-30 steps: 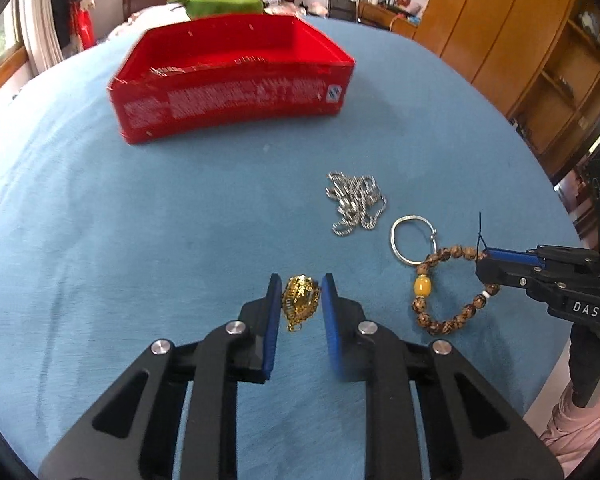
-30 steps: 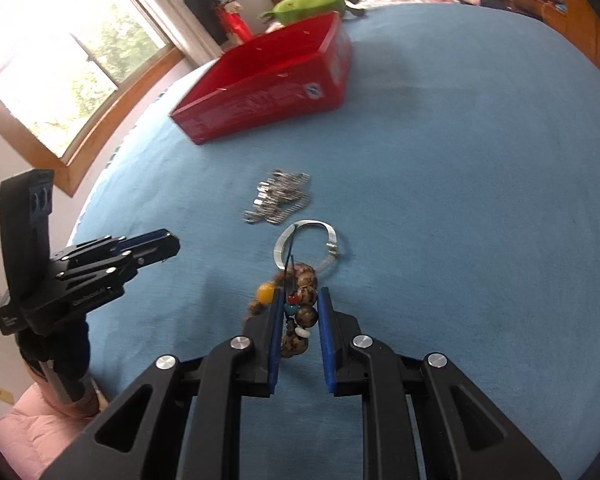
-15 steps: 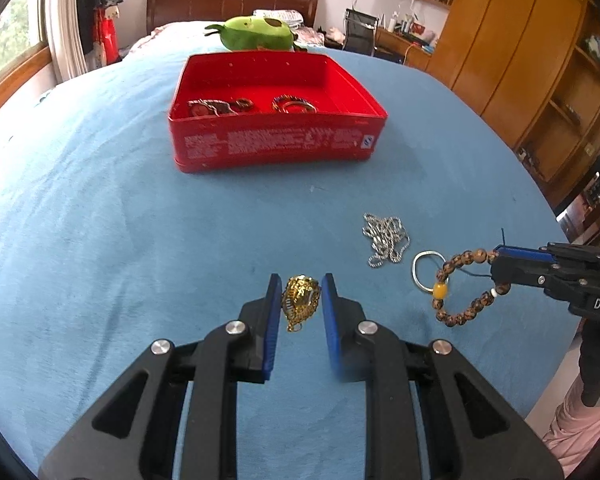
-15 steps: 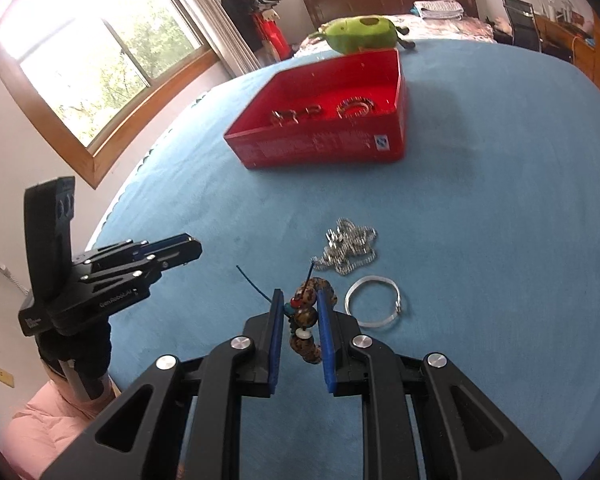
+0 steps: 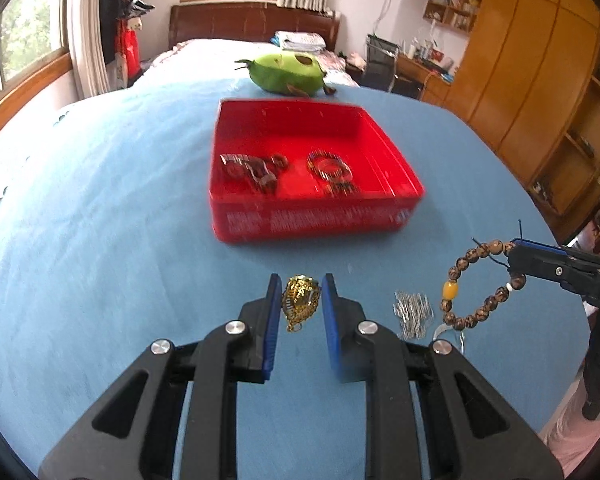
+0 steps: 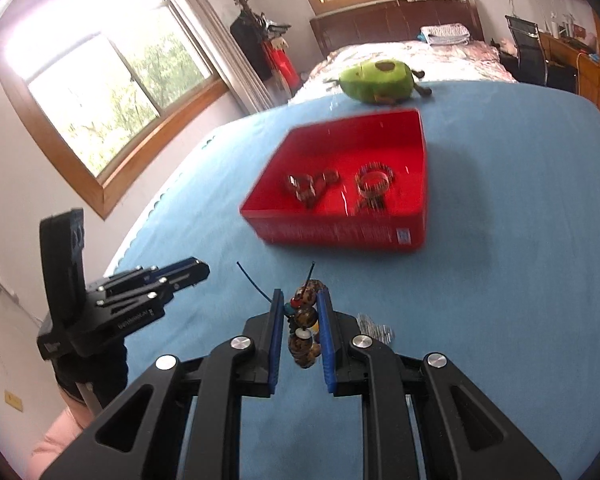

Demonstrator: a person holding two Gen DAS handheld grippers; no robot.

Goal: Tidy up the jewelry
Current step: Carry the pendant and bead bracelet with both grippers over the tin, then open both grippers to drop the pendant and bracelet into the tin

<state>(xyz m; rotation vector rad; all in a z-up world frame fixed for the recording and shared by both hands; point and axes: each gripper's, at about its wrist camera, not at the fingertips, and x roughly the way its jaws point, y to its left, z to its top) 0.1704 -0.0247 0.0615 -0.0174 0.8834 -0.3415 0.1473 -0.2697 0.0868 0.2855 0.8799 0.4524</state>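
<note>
My left gripper (image 5: 301,290) is shut on a gold chain piece (image 5: 300,305), held above the blue cloth. My right gripper (image 6: 299,307) is shut on a brown bead bracelet (image 6: 305,328); in the left wrist view that bracelet (image 5: 466,280) hangs from the right gripper (image 5: 514,254) at the right. A red box (image 5: 312,216) lies ahead with several jewelry pieces (image 5: 252,168) inside; it also shows in the right wrist view (image 6: 340,232). In the right wrist view the left gripper (image 6: 200,271) is at the left.
A silver chain (image 5: 413,312) and a silver bangle (image 5: 446,332) lie on the blue cloth (image 5: 100,240) beside the right finger. A green plush toy (image 5: 286,72) sits behind the box. Bed, wardrobe and windows stand beyond the table.
Both grippers have risen off the cloth with their pieces and moved toward the red box. The bracelet was lifted from the cloth and now hangs. The box's inside has come into view.
</note>
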